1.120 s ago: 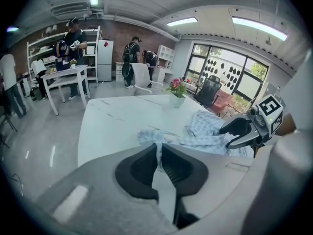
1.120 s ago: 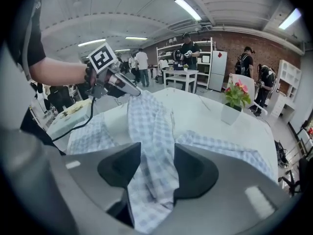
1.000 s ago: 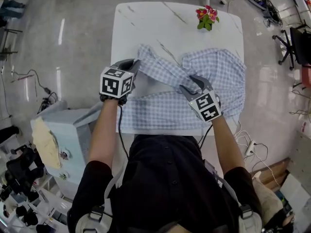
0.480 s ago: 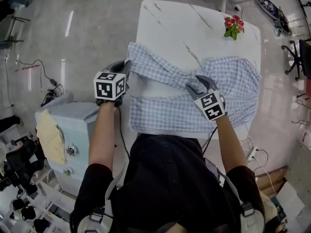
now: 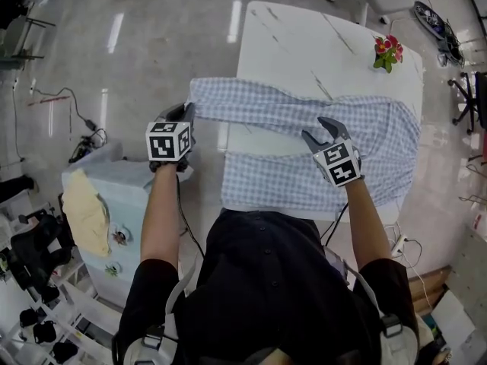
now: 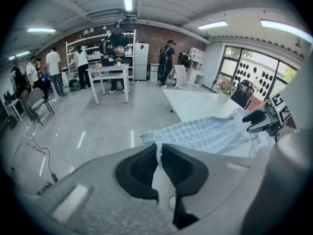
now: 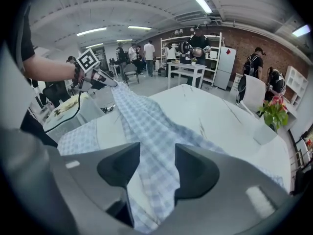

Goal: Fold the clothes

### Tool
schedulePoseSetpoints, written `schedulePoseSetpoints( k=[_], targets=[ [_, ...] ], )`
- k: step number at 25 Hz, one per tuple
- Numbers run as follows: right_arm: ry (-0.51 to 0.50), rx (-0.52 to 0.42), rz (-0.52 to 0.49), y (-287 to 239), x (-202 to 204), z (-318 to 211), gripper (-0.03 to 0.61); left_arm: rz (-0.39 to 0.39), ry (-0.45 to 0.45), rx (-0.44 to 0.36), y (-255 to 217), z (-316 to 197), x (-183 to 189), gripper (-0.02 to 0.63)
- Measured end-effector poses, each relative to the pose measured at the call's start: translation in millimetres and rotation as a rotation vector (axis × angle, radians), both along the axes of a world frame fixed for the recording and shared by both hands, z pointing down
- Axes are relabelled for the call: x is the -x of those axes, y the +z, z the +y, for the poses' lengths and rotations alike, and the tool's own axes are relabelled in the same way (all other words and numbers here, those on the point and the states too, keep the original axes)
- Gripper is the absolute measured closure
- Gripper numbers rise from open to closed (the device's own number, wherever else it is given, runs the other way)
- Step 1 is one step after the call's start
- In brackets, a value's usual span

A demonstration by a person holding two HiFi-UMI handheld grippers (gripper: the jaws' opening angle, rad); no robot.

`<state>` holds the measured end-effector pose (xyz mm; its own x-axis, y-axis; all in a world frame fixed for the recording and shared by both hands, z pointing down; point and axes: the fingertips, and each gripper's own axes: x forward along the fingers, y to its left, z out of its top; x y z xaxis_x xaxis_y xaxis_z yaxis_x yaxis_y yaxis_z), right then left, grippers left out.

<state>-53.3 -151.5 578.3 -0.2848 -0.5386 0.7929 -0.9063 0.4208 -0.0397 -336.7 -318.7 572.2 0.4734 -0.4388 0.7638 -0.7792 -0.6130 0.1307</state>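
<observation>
One checked shirt (image 5: pixel 281 181), one table (image 5: pixel 304 44): left gripper (image 6: pixel 156 153) fingers pinch it, right gripper (image 5: pixel 319 130) fingers spread.

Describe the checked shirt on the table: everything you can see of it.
The checked shirt is thin, pale blue-and-white gingham cloth. It lies spread and rumpled over the near half of the white marble-look table, reaching the table's right edge. One sleeve stretches left past the table edge, in the air, its end pinched in the shut left claw. The right claw stands with jaws apart astride the sleeve near the body; whether it presses the cloth is unclear.
</observation>
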Motion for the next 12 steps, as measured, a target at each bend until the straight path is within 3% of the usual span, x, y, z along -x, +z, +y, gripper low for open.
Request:
schedulePoseSetpoints(
  k=[9,12],
  targets=[
    [-0.021,-0.001,0.035,1,36,-22,0.357,-0.153,0.065,-0.023,18,-1,12,0.586],
    [-0.013,0.0,0.064,2,41,-27,0.357,-0.17,0.068,-0.019,20,-3,16,0.586]
  ],
)
